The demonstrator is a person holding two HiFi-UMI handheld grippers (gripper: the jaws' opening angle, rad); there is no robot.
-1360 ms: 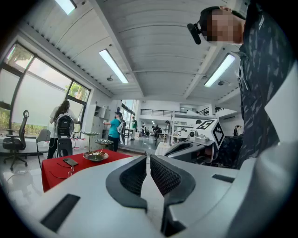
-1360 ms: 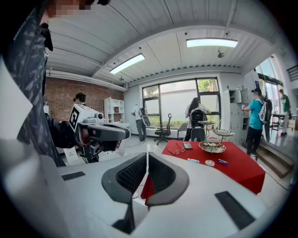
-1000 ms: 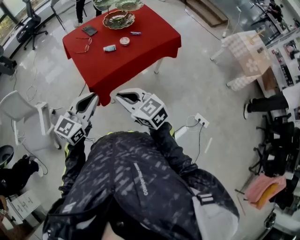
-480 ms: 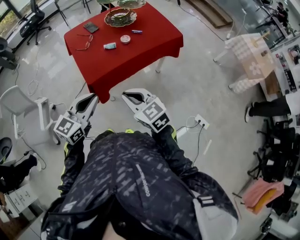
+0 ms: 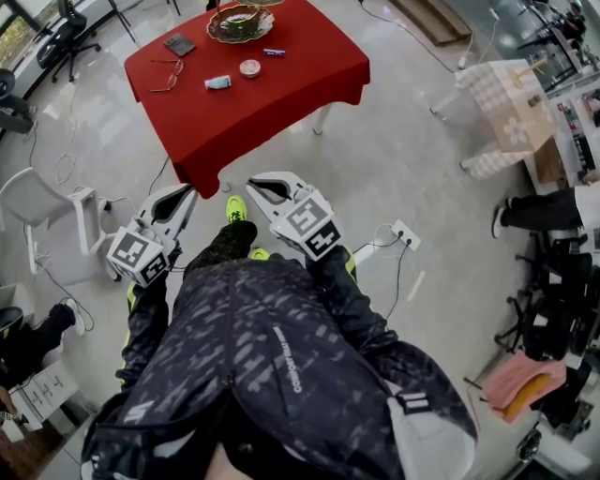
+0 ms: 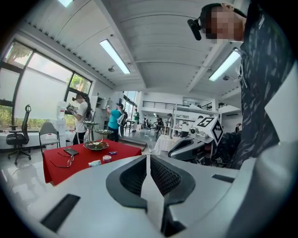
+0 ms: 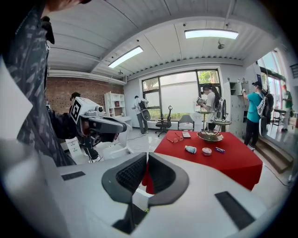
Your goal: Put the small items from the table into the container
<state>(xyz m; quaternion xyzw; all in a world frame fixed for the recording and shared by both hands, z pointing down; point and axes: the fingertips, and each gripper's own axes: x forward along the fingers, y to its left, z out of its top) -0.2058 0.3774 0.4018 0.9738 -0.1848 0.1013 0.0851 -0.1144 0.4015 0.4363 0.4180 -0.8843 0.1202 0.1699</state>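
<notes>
Table draped in a red cloth [image 5: 272,103] on a pale glossy floor [image 5: 394,159], ornate dish [image 5: 234,21] at its far edge, dark flat case [image 5: 179,44] left of the dish, glasses [image 5: 161,82] nearer, small white tube [image 5: 217,82] beside a round tin [image 5: 249,67], little blue piece [image 5: 274,52] near the dish, all lying apart

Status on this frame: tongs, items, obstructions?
Left tongs, right tongs shut, empty. Glasses, tube, tin on red table, outside dish. Table ahead; nothing blocking.

Bright, even light from ceiling strips [image 6: 114,56] and windows [image 7: 177,95] — fisheye-bent edges, dark corners.
</notes>
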